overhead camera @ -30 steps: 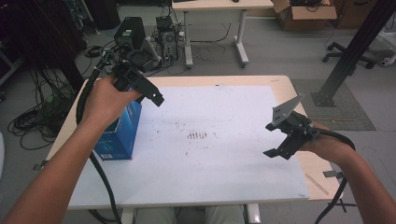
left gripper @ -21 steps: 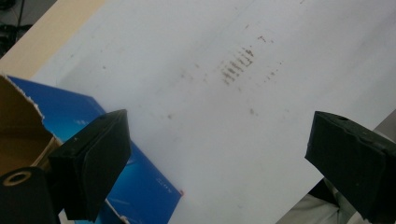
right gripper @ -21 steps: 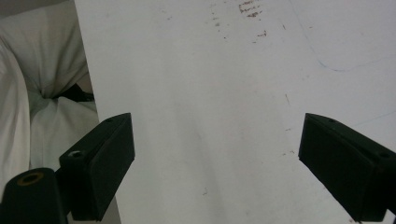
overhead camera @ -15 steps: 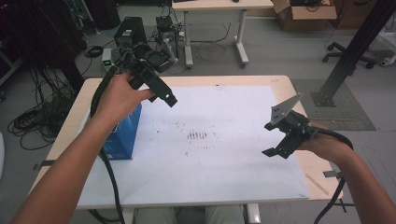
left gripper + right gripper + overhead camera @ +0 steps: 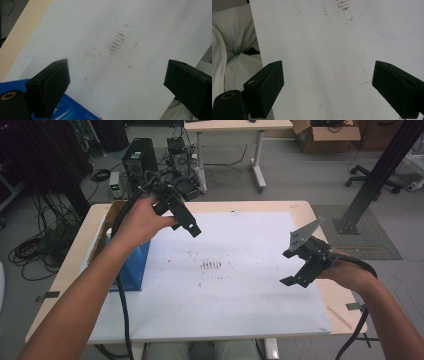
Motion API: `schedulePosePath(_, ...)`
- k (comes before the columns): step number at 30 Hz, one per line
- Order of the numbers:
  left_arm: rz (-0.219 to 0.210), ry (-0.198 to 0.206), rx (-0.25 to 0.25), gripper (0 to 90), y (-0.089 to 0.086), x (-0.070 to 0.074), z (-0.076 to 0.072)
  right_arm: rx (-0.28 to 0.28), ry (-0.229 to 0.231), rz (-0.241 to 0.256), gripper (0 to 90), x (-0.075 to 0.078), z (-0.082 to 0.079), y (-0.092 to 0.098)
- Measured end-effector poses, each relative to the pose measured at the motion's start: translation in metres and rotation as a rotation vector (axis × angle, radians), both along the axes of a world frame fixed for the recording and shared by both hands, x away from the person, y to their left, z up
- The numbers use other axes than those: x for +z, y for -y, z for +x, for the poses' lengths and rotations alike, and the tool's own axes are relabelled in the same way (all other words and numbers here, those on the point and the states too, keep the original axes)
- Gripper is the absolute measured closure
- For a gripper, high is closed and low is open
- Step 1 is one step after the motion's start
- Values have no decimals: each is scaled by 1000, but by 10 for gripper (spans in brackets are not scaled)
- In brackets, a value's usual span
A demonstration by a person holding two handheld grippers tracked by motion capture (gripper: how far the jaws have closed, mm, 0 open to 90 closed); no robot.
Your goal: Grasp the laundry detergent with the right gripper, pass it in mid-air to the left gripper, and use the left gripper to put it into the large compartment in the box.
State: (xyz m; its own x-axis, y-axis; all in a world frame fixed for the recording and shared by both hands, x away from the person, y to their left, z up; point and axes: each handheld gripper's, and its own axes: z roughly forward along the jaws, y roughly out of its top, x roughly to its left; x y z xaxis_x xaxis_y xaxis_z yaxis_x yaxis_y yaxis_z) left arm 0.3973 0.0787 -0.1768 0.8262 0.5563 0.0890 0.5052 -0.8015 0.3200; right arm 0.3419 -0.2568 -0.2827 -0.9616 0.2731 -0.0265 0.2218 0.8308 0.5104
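Note:
A blue box [image 5: 131,270] stands on the left part of the white sheet [image 5: 240,290] that covers the table; its top corner shows low in the left gripper view [image 5: 75,112]. My left gripper [image 5: 182,220] hangs in the air just right of and beyond the box, over the sheet, open and holding nothing [image 5: 117,77]. My right gripper [image 5: 291,267] hovers over the sheet's right edge, open as well, with bare sheet between its jaws [image 5: 328,85]. Faint dark smudges [image 5: 212,265] mark the sheet's middle.
The wooden table edge [image 5: 345,310] runs close outside the sheet on the right. A brown carton [image 5: 111,212] sits behind the blue box at the far left corner. Computers and cables [image 5: 150,165] lie on the floor beyond. White cloth [image 5: 232,50] shows past the near edge.
My left gripper has moved right and away from me, from over the blue box to over the sheet. The right gripper has stayed nearly still.

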Motion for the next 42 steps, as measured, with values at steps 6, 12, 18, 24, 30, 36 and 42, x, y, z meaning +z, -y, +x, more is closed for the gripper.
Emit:
schedulePosePath(6,8,11,-71,71,9,-5,2,-4,-5,-4,102,-1,1,0)
schedulePosePath(12,12,-7,-121,71,17,-10,4,5,-4,-1,102,1,4,-4)
schedulePosePath(18,20,-14,-157,70,20,-16,9,0,-8,-2,102,2,10,-4)
schedulePosePath(24,13,-1,-179,73,22,-17,10,-3,-12,0,102,0,13,-3)
schedulePosePath(30,14,5,-176,74,23,-18,9,-3,-14,-5,103,-1,12,-5)
schedulePosePath(36,14,5,-180,74,23,-18,9,-1,-10,-2,102,1,11,-6)
schedulePosePath(42,12,3,-188,75,24,-18,8,0,-10,-3,103,-1,11,-6)
